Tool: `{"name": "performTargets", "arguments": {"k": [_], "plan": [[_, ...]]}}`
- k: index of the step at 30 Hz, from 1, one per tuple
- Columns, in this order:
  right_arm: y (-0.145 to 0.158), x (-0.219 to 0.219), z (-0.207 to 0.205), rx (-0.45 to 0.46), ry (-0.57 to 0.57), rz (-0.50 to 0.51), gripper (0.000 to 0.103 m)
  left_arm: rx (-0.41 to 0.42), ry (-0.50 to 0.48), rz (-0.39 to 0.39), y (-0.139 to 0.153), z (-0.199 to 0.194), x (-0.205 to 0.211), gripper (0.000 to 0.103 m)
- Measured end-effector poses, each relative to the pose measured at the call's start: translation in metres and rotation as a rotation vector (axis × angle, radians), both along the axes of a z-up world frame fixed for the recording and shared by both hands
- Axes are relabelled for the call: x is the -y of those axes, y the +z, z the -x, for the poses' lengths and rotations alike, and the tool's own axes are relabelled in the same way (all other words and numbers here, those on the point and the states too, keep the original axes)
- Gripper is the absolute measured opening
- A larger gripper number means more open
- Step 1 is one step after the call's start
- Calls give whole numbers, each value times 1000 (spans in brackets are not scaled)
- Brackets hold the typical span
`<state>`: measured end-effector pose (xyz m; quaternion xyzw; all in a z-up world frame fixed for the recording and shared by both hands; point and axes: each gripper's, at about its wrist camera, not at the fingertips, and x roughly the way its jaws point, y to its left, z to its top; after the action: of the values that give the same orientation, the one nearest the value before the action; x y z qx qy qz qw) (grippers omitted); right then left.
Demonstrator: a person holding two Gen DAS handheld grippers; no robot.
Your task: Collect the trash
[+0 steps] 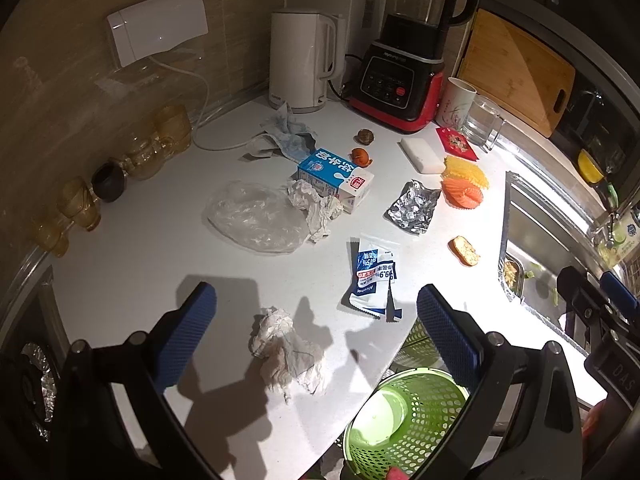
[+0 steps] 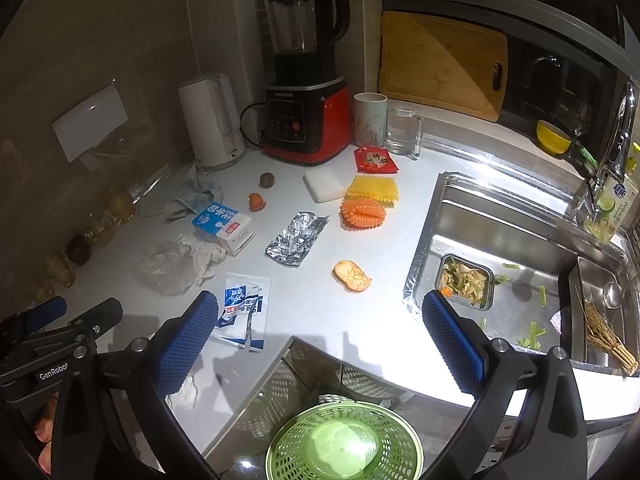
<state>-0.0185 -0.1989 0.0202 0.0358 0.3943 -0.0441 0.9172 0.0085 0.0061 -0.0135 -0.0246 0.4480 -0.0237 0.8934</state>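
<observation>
Where blue-ribbed tools (image 1: 316, 320) (image 2: 320, 328) gape: crumpled tissue (image 1: 288, 354), perforated green basket (image 2: 344, 442).

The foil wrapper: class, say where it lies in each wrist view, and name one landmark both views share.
Left wrist view: foil wrapper lies right of centre, between the milk carton and the orange foam net.
Right wrist view: foil wrapper lies near centre, right of the milk carton.
Shared landmark: the red blender.

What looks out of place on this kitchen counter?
Litter covers the counter: a milk carton lying on its side, crumpled tissue, crushed foil and a torn wipe packet. Vegetable scraps are scattered in the sink.
</observation>
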Motion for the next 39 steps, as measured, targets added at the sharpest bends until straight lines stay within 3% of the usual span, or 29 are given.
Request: {"name": "performTargets", "arguments": {"k": [32,39], "plan": [[-1,-1,0,-1,1,-2,101,4,2,1,-2,1,-6,96],[-7,-1,1,0,11,-18,101,28,-35,18,-11,4,-12,96]]}}
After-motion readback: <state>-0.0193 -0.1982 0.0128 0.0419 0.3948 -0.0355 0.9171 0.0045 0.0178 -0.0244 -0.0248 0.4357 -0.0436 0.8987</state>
